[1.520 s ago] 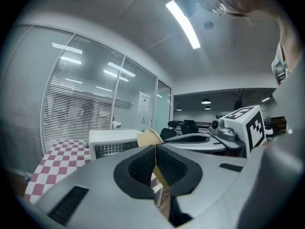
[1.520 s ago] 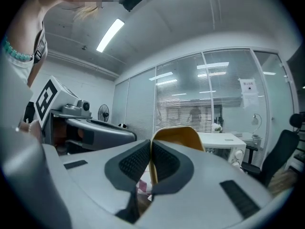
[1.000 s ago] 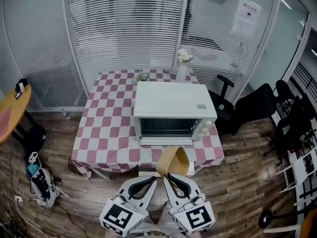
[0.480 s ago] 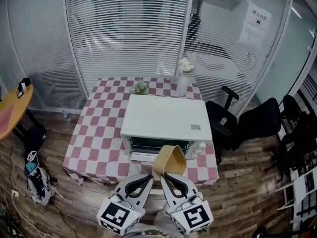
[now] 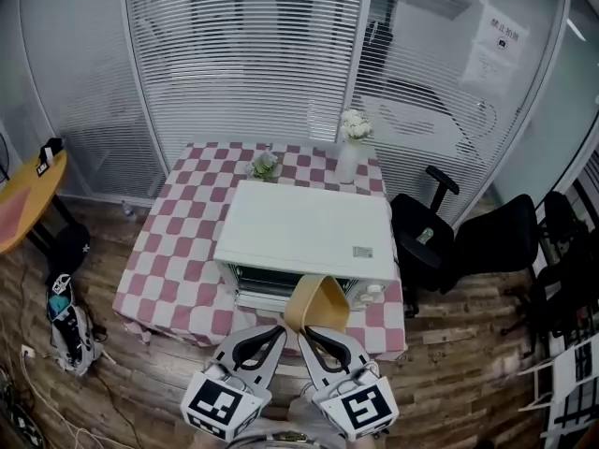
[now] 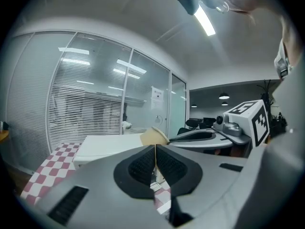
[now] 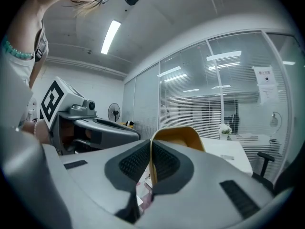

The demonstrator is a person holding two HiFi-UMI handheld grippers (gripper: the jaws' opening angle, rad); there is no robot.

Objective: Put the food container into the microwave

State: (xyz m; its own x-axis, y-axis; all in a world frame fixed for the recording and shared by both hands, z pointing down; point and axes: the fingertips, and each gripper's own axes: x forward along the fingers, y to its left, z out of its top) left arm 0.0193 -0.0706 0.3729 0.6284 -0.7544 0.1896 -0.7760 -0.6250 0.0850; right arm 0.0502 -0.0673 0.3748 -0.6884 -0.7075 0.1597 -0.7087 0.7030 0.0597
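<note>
A white microwave (image 5: 304, 232) stands on the red-and-white checked table (image 5: 178, 251), its dark front facing me. The tan food container (image 5: 318, 304) hangs just before that front, tilted on edge, with my right gripper (image 5: 305, 331) shut on its rim. In the right gripper view the rim runs between the pads at the right gripper (image 7: 151, 144), and the container (image 7: 178, 135) rises behind them. My left gripper (image 5: 279, 331) sits close beside it, shut with nothing held; its pads meet at the left gripper (image 6: 155, 147). Whether the microwave door is open I cannot tell.
A white vase of flowers (image 5: 349, 152) and a small plant (image 5: 265, 165) stand behind the microwave. Black office chairs (image 5: 426, 241) crowd the table's right side. A yellow round table (image 5: 23, 199) and a bag (image 5: 67, 321) are at the left. Glass walls with blinds close the back.
The table and microwave have come closer and lie more beneath me. Both grippers, the right one still holding the container, have drawn up to the microwave's front.
</note>
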